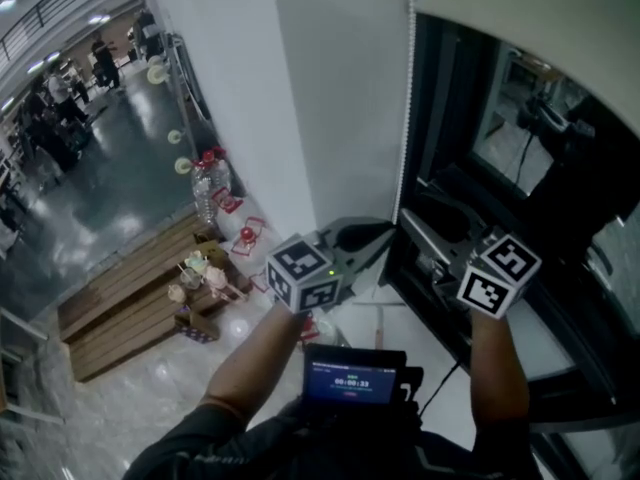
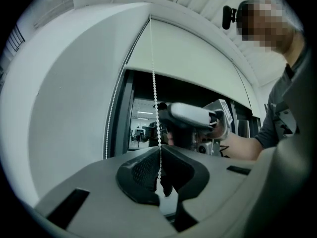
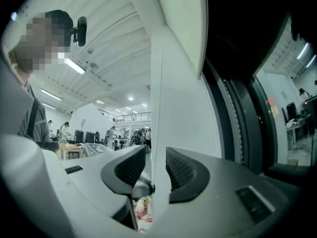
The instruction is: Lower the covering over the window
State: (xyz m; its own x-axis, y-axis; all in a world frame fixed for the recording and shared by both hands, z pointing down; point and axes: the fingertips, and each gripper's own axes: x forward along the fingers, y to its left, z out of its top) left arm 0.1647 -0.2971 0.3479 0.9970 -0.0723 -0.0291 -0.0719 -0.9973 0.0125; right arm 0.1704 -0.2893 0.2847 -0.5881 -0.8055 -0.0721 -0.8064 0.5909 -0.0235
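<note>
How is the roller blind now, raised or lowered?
Mostly raised: the roller blind covers only the top; the dark window shows below it.

The bead chain (image 1: 406, 108) hangs between the wall (image 1: 330, 88) on the left and the window (image 1: 520, 178) on the right, under the blind (image 1: 530, 18). It runs between the left gripper's (image 1: 383, 236) jaws, and the right gripper (image 1: 415, 223) is just right of it. Far left, bottles (image 1: 208, 183) stand behind wooden pallets (image 1: 130, 298).

head: steeply down | gripper views: close, forward | shared: window (image 1: 470, 148)

White wall (image 1: 330, 88), glossy floor (image 1: 90, 203) (wooden pallets (image 1: 130, 303)).
</note>
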